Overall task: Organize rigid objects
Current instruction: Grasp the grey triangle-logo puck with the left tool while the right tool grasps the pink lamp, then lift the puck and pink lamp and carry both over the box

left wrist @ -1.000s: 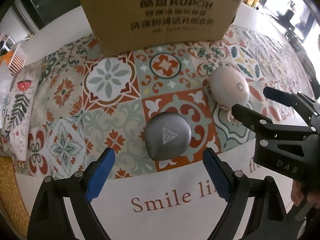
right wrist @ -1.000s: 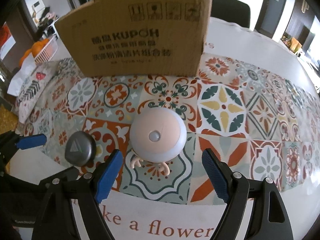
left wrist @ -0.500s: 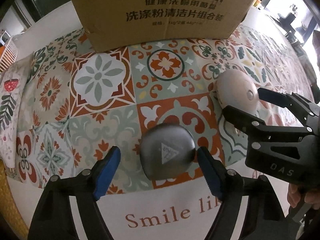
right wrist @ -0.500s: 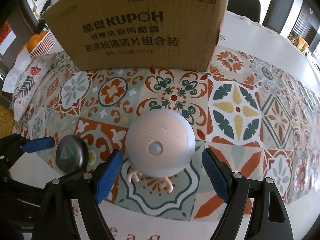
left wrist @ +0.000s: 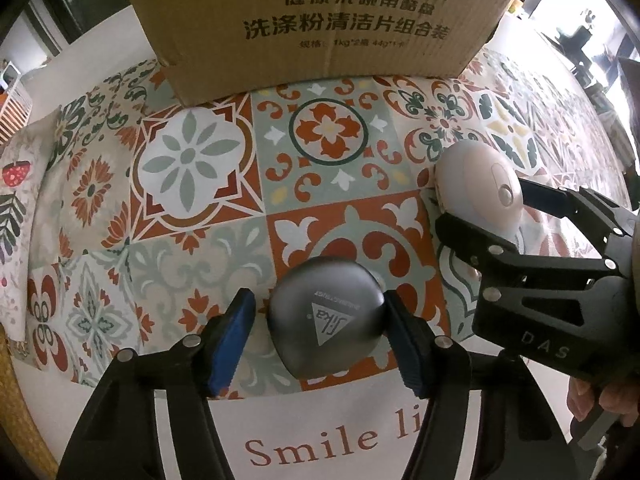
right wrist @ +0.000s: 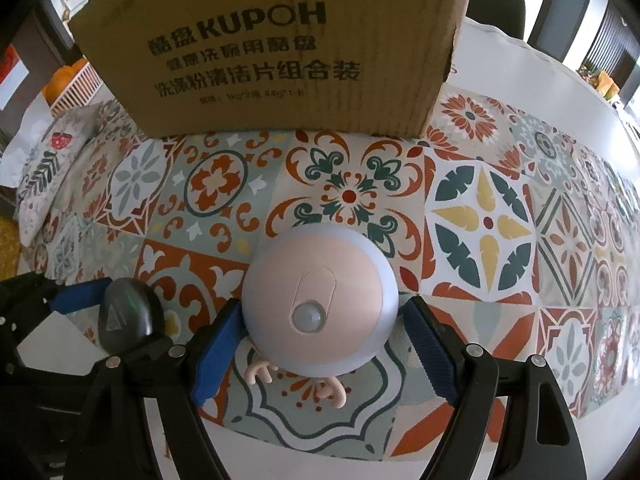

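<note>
A dark grey rounded device with a triangle logo lies on the patterned tablecloth. My left gripper is open around it; the right pad touches it and a small gap shows at the left pad. A round pink-and-lilac dome light with small antlers lies to its right. My right gripper is open around the dome, pads close to both sides. The grey device also shows in the right wrist view, the dome in the left wrist view.
A brown cardboard box printed KUPOH stands on the cloth just behind both objects, also in the right wrist view. A folded patterned cloth lies at the far left. The white table edge with printed words is near me.
Both grippers moved forward and their jaws narrowed. The grey device now sits between the left fingers and the dome between the right fingers.
</note>
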Tool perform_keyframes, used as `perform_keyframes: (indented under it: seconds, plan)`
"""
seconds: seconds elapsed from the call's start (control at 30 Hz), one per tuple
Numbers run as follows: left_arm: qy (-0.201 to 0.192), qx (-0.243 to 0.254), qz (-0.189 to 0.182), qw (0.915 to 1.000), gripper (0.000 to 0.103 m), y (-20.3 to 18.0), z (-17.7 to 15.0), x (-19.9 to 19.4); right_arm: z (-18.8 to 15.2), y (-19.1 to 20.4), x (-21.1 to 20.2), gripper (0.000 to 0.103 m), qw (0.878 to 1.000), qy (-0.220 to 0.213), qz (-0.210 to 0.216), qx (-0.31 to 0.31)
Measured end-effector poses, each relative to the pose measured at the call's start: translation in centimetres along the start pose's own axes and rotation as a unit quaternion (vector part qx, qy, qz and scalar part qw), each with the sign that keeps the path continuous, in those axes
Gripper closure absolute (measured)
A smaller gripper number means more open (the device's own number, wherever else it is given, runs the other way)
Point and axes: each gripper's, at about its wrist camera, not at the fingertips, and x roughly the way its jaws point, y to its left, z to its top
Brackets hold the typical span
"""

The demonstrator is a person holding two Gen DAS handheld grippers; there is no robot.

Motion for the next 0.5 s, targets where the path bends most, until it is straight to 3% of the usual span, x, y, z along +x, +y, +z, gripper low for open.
perform_keyframes:
  seconds: [0.13, 0.5]
  plan:
    - [-0.005, -0.008, 0.002, 1.0000, 0.048, 0.1, -0.2, -0.1, -0.3, 0.2, 0.1, 0.028, 1.000, -0.008, -0.002, -0.002]
    - [-0.010, -0.019, 0.002, 0.9998, 0.048, 0.7, -0.8, -0.4, -2.0, 0.1, -1.1, 0.029, 1.000, -0.011, -0.016, 0.024]
